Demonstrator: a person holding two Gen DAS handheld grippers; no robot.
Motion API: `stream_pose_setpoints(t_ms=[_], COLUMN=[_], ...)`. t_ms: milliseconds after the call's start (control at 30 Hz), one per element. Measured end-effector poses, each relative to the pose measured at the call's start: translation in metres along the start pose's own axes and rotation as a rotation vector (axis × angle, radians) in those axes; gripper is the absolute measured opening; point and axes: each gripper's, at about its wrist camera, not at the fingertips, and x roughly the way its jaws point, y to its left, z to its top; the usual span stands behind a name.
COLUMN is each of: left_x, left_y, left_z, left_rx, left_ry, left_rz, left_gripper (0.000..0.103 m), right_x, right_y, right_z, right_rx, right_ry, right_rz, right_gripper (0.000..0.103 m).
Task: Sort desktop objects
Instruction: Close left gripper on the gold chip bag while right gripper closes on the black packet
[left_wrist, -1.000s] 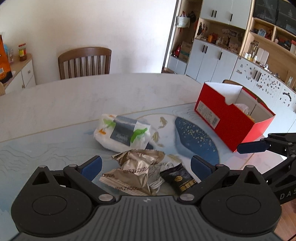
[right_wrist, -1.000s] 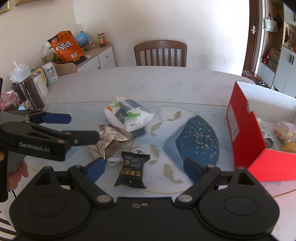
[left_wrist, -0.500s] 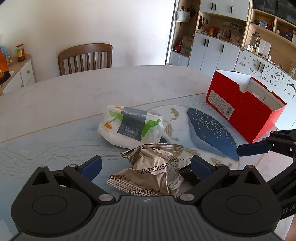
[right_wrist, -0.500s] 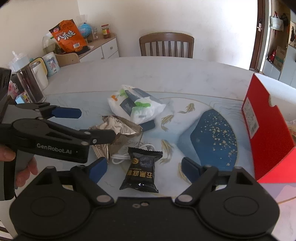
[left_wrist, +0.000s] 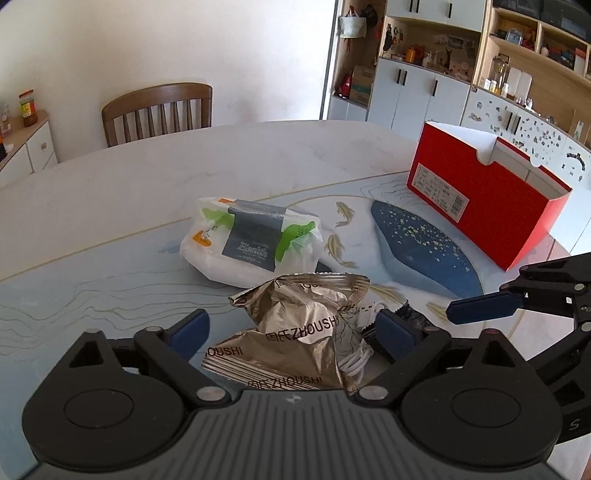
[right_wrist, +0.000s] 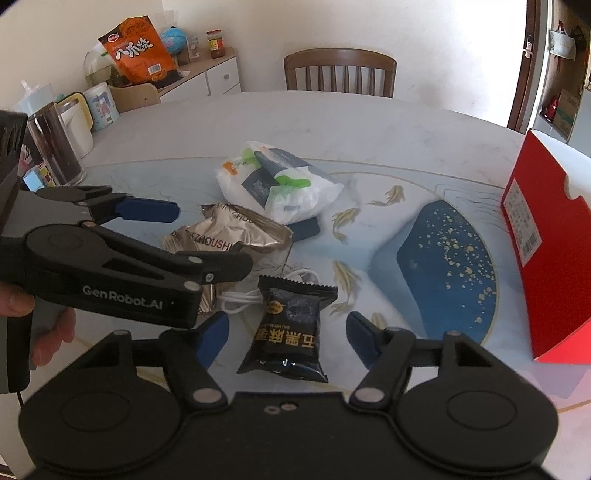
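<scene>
A crumpled gold snack bag (left_wrist: 295, 332) lies between the open fingers of my left gripper (left_wrist: 291, 328); it also shows in the right wrist view (right_wrist: 229, 232). A black snack packet (right_wrist: 288, 332) lies between the open fingers of my right gripper (right_wrist: 286, 332). A white coiled cable (right_wrist: 243, 295) lies between the two snacks. A white tissue pack (left_wrist: 251, 240) lies behind them on the table, also in the right wrist view (right_wrist: 277, 184). A red box (left_wrist: 480, 195) stands open at the right.
A wooden chair (left_wrist: 159, 110) stands at the table's far side. A dark blue flat object (right_wrist: 304, 227) peeks from under the tissue pack. Cups and a dark bottle (right_wrist: 55, 147) stand at the left table edge. Cabinets (left_wrist: 424, 92) line the far right wall.
Both grippers have moved forward and lower. The gold bag now sits between the left fingers and the black packet between the right fingers. Both stay open.
</scene>
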Motion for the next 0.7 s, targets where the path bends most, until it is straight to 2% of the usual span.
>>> stream_pose_setpoints(t_ms=[100, 433, 700], left_x=[0.003, 0.01, 0.013], left_y=[-0.001, -0.002, -0.001], left_z=[0.0, 0.0, -0.001], left_rx=[0.011, 0.036, 0.05], left_ry=[0.007, 0.012, 0.02], left_rz=[-0.004, 0.009, 0.032], left_gripper=[0.087, 0.076, 0.061], right_x=[0.003, 0.011, 0.013], right_y=[0.001, 0.0, -0.003], right_z=[0.001, 0.001, 0.0], right_rx=[-0.003, 0.0, 0.007], right_ry=[0.003, 0.015, 0.023], right_rz=[0.0, -0.004, -0.008], right_gripper=[0.065, 0.056, 0.046])
